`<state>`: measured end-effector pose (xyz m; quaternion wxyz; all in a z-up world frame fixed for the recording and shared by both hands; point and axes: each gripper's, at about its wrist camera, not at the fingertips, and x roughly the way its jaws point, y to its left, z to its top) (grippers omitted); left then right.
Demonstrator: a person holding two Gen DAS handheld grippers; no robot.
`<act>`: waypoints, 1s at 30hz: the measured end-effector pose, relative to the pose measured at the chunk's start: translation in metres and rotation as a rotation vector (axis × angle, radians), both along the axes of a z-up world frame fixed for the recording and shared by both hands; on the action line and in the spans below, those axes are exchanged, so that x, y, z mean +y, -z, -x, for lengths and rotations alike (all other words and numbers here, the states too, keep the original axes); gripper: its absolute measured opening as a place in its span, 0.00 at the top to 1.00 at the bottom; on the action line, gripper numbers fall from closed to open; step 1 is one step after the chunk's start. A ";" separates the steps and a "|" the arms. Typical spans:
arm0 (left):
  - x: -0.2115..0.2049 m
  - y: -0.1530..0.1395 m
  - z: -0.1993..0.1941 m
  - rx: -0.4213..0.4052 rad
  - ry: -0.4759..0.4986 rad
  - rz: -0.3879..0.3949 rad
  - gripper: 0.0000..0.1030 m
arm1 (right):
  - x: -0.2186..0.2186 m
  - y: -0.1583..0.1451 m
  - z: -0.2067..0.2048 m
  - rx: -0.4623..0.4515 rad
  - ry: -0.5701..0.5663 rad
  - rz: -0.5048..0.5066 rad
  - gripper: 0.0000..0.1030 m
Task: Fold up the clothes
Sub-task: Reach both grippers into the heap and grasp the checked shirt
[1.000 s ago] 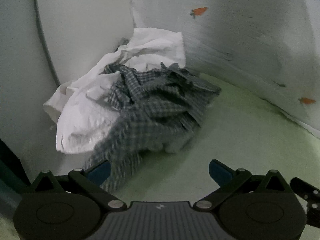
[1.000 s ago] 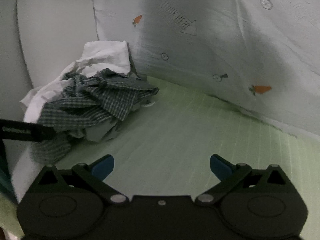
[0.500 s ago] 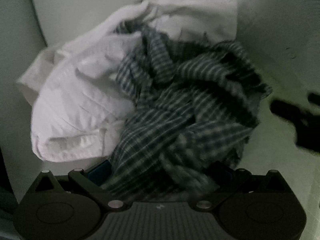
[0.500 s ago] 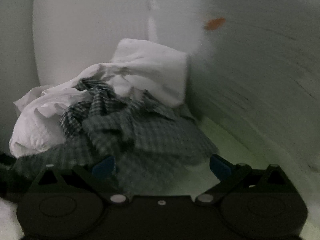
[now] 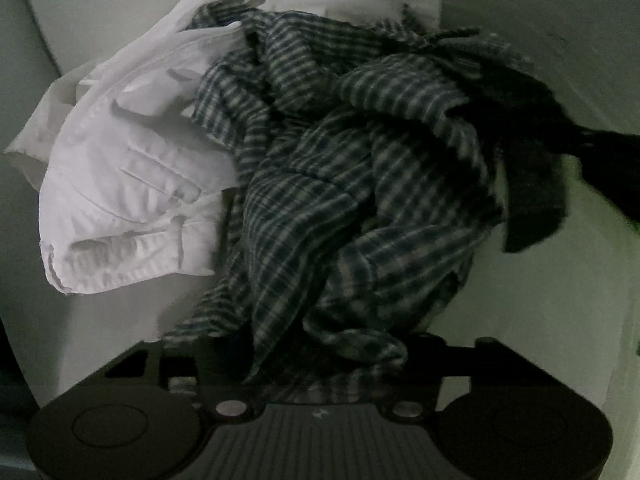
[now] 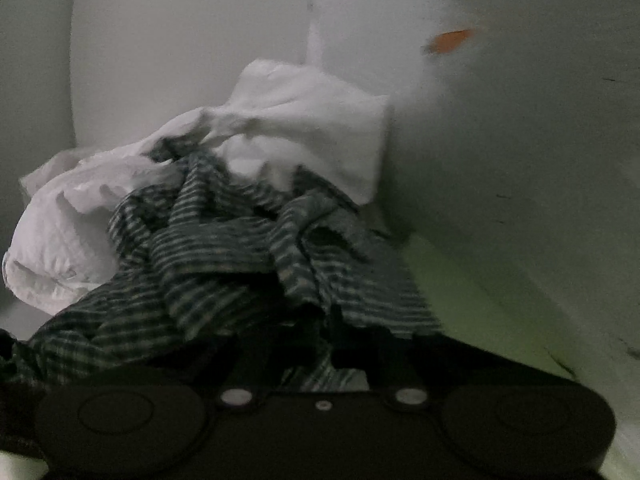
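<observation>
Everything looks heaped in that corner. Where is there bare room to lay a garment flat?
The pale green surface lies bare to the right of the checked garment, below the carrot-print sheet. The corner is crowded: the white garment and the checked one fill it, and both grippers are buried in checked cloth.

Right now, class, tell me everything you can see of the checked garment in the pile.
The checked garment is a crumpled heap of thin woven cloth, dark blue-grey with pale checks, with no shape readable as sleeves or collar. It lies bunched in a corner, partly over the white garment to its left and behind it. The left claw and the right claw both look closed on its near folds, which hide their fingertips.
</observation>
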<state>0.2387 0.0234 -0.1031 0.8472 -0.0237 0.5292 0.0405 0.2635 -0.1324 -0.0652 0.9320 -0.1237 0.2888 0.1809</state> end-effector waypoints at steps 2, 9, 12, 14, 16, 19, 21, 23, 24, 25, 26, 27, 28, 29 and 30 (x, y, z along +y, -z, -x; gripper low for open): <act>-0.010 -0.005 0.014 -0.019 0.017 -0.008 0.54 | -0.024 -0.009 0.019 -0.024 0.075 -0.013 0.97; -0.044 -0.021 0.063 -0.083 0.076 -0.037 0.77 | -0.131 -0.026 0.107 -0.045 0.358 -0.069 0.97; -0.066 -0.025 0.091 -0.099 0.104 -0.047 0.84 | -0.178 -0.026 0.155 -0.037 0.470 -0.075 0.97; -0.083 -0.028 0.112 -0.112 0.121 -0.053 0.87 | -0.213 -0.026 0.189 -0.031 0.555 -0.080 0.97; -0.102 -0.029 0.130 -0.125 0.136 -0.067 0.89 | -0.244 -0.027 0.221 -0.028 0.632 -0.077 0.97; -0.135 -0.033 0.159 -0.139 0.161 -0.071 0.89 | -0.295 -0.028 0.269 -0.029 0.740 -0.069 0.97; -0.154 -0.035 0.175 -0.149 0.189 -0.074 0.90 | -0.323 -0.030 0.299 -0.035 0.809 -0.061 0.97; -0.171 -0.039 0.190 -0.152 0.223 -0.052 0.90 | -0.351 -0.031 0.331 -0.048 0.891 -0.026 0.97; -0.180 -0.041 0.199 -0.152 0.243 -0.037 0.90 | -0.364 -0.032 0.344 -0.050 0.934 -0.016 0.97; -0.191 -0.041 0.207 -0.149 0.270 -0.021 0.90 | -0.378 -0.032 0.357 -0.050 0.978 -0.010 0.97; -0.202 -0.041 0.215 -0.144 0.298 -0.005 0.90 | -0.393 -0.032 0.371 -0.044 1.026 -0.007 0.97; -0.212 -0.039 0.222 -0.135 0.326 0.007 0.90 | -0.407 -0.030 0.383 -0.029 1.072 -0.005 0.97; -0.222 -0.036 0.227 -0.127 0.355 0.014 0.90 | -0.419 -0.027 0.393 -0.002 1.100 -0.001 0.97; -0.231 -0.034 0.233 -0.118 0.384 0.018 0.88 | -0.429 -0.023 0.403 0.030 1.122 0.003 0.97; -0.240 -0.031 0.238 -0.111 0.407 0.012 0.86 | -0.432 -0.019 0.409 0.060 1.126 0.001 0.96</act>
